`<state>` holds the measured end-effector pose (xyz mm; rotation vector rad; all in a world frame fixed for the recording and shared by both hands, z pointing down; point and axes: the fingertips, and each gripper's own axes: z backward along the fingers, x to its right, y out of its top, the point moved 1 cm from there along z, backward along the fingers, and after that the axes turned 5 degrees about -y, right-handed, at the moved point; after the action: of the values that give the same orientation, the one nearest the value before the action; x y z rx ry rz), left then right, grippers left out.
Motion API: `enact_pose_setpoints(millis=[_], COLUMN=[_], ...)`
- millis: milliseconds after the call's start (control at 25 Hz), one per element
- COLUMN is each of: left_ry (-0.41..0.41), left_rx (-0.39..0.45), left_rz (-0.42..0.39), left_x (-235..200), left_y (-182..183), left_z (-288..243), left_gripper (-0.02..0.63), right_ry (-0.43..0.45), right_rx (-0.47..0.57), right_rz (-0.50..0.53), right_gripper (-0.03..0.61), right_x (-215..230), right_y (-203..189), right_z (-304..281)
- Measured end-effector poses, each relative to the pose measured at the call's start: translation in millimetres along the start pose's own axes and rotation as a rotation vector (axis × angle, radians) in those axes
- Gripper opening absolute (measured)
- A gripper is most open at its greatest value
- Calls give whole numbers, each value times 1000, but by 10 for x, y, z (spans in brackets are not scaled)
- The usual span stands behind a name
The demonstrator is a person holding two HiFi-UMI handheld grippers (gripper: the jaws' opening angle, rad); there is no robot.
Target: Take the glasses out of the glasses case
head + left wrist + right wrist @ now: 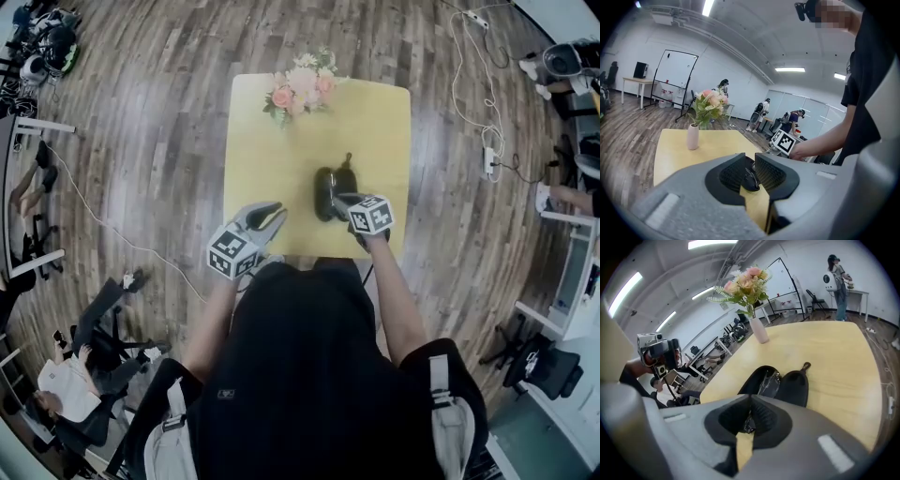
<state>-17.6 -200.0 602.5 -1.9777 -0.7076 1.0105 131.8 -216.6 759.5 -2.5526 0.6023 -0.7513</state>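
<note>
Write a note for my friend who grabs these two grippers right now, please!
Left gripper: open, empty, near the table's front edge, apart from the case.
Right gripper: shut on the near end of the glasses.
Case: lying open on the table, with the glasses in one half.
Done: case open, glasses gripped.
Left to do: lift the glasses out.

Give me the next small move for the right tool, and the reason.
Probably raise the right tool a little, up and back toward you. Its jaws look closed on the near end of the glasses, whose far end lies in the open case on the table. The left tool is open and off the case, so the case may drag along; lift slowly.
</note>
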Motion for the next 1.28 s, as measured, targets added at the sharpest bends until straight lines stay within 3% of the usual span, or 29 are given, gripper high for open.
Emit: enact_pose_setpoints(millis=[520,1160,1280], left_ry=[63,114,114], left_rx=[18,26,24], left_rz=[44,73,72], left_x=[-143,-199,-193], left_y=[-126,-211,-217], left_z=[157,377,378], left_gripper=[72,72,72], right_ry=[-31,-28,-36], right_rx=[-89,-88,-83], right_rz=[-115,-171,-185], right_gripper=[101,103,74], right_x=[171,213,224], right_y=[-16,51,54], right_z=[-250,-428,-430])
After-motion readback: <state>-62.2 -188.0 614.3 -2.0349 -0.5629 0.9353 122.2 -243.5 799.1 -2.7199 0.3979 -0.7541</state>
